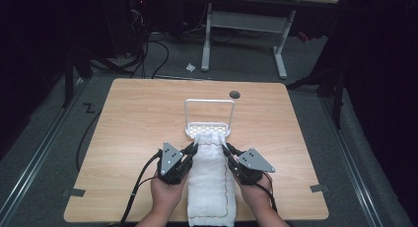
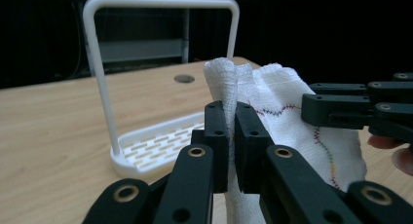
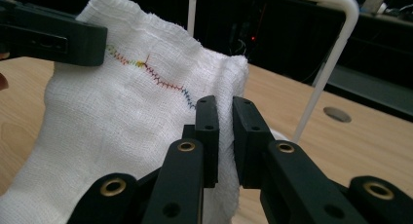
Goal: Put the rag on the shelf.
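My high view looks forward and down over the table [image 1: 128, 138]. My two gripper views sit close behind their jaws, facing twelve o'clock; both share the white cloth [image 2: 287, 97] and rack [image 2: 146, 141].

White cloth's [image 1: 212, 182] near end (bottom edge) is cut off.

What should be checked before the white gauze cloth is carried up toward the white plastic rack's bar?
1. Left gripper clamps the white gauze cloth at its far corner: ok.
2. Right gripper clamps the other far corner: ok.
3. White plastic rack with hoop-shaped bar stands upright on the wooden table: ok.
4. Cloth's far edge hangs between the grippers without twisting: ok.
5. Cloth's near end free of the table edge: cannot tell.
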{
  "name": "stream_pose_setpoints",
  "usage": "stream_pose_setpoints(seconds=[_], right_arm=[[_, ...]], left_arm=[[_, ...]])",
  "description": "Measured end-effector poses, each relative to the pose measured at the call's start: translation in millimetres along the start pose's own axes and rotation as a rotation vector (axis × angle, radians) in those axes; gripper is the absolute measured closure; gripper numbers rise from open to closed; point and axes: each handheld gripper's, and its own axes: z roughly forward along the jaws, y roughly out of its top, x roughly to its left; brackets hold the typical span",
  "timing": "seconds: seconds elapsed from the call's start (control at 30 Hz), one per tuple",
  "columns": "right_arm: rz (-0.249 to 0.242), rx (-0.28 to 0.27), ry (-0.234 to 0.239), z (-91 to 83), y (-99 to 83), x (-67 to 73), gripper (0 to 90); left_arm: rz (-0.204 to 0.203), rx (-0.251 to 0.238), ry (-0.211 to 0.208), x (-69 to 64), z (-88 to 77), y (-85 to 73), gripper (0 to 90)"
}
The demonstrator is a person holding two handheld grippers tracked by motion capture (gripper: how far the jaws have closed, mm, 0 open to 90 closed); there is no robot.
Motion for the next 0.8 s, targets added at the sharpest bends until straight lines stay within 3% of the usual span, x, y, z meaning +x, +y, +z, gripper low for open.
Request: stream_pose_setpoints(seconds=[0.27,0.43,0.63,0.8], right_arm=[[-0.008,-0.070,-0.006,-13.9,20.9,-4.0,82.4],[-0.024,-0.108,-0.006,-17.7,40.3,-6.9,82.4],[-0.044,-0.155,-0.007,-16.0,74.4,-15.7,82.5],[-0.055,-0.170,-0.015,-9.4,92.4,-22.2,82.6]], left_arm=[[0.005,-0.061,-0.011,-2.4,-9.4,21.3,85.6],[0.030,-0.101,-0.013,0.2,-13.2,40.9,85.8],[0.064,-0.147,-0.011,12.1,-10.3,70.7,86.0],[0.094,-0.158,0.005,21.4,-1.6,84.7,86.0]])
